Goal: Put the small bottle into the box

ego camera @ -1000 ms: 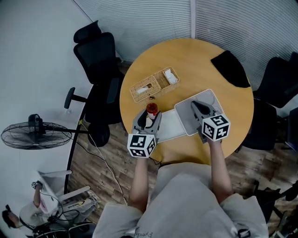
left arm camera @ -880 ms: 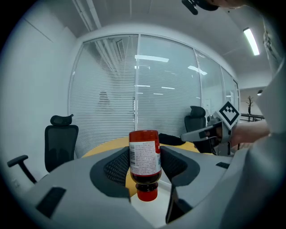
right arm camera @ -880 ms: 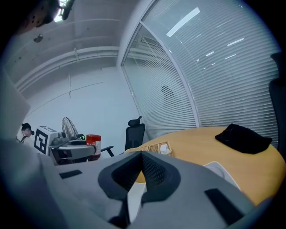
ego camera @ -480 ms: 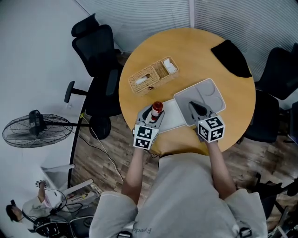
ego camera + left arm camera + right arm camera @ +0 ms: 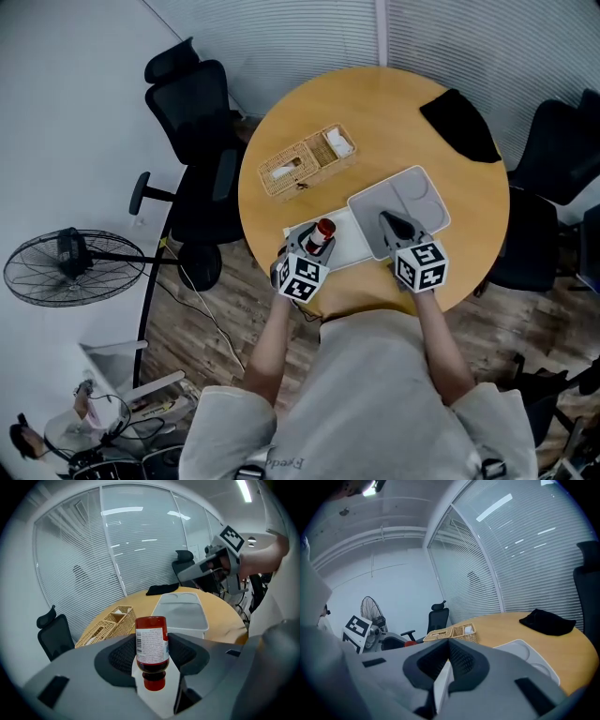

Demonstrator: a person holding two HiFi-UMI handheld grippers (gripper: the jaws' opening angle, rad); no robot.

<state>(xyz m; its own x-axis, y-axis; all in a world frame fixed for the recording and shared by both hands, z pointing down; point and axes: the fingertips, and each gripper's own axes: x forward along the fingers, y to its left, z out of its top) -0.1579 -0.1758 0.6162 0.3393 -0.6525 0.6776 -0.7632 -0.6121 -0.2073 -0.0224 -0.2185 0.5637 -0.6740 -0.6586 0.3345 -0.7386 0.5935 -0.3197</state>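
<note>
Jaws of the left gripper (image 5: 152, 649) are clamped on the small bottle (image 5: 322, 232), pads on its label, red cap pointing back toward the hand. We find the bottle tilted over the white box (image 5: 349, 247), which lies against the left side of the grey tray (image 5: 424, 190); we cannot tell whether the bottle touches the box. Jaws of the right gripper (image 5: 447, 654) are closed with nothing held, and it sits over the near part of the tray. We note a wicker basket (image 5: 305, 161) beyond the tray to its left and a black cloth (image 5: 459, 127) beyond it to its right.
</note>
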